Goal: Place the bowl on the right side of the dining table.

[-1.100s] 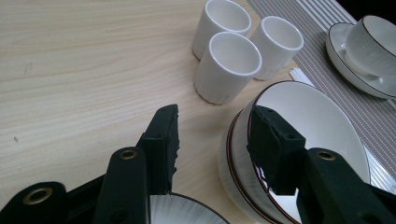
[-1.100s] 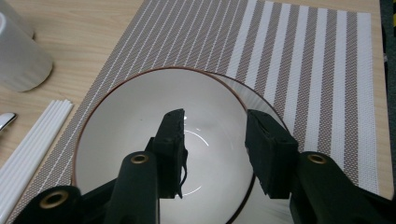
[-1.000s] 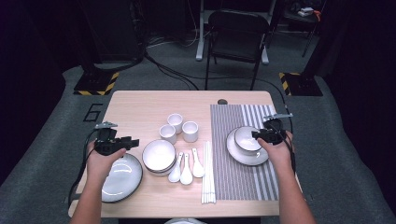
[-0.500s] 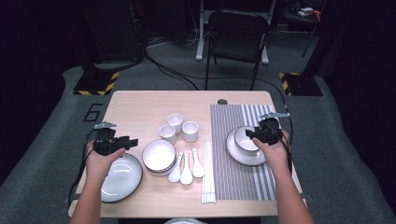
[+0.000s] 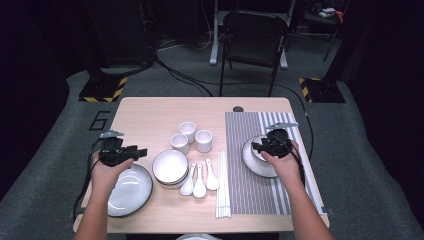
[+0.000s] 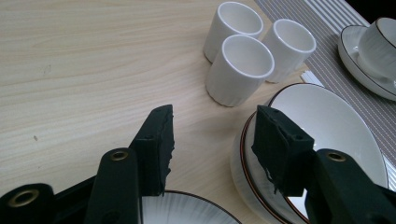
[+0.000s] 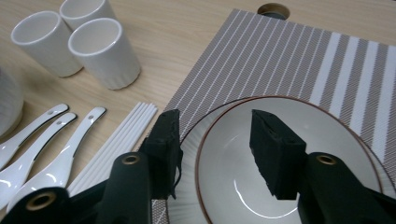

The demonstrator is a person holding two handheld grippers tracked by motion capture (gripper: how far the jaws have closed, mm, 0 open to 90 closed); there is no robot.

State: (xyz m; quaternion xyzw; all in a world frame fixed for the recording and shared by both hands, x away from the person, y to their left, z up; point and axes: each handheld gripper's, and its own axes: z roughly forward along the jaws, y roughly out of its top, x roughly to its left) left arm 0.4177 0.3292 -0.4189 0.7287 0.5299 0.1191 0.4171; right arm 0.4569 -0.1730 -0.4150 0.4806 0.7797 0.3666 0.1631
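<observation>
My right gripper point(image 5: 255, 146) point(image 7: 217, 140) hangs open over a white bowl point(image 7: 261, 186) point(image 5: 249, 154) with a brown rim. The bowl sits on a white plate point(image 7: 184, 210) on the striped placemat point(image 5: 260, 200). One jaw is outside the bowl's near-left rim and the other is inside; neither pad presses on it. My left gripper point(image 5: 141, 151) point(image 6: 212, 140) is at the table's left, above a dark-rimmed plate point(image 5: 129, 192) point(image 6: 187, 212). Its jaws have just been opening, and only bare table shows between them. A stack of white bowls point(image 5: 170, 167) point(image 6: 322, 130) stands just to its right.
Three white cups point(image 5: 192, 137) point(image 6: 239, 70) cluster at the table's middle. In front of them lie three white spoons point(image 5: 199, 180) point(image 7: 42, 154) and a bundle of white chopsticks point(image 5: 222, 187) point(image 7: 116, 140). A dark chair point(image 5: 255, 37) stands beyond the far edge.
My right gripper has moved left, from the bowl's right side across to its left rim. The left hand has stayed where it was.
</observation>
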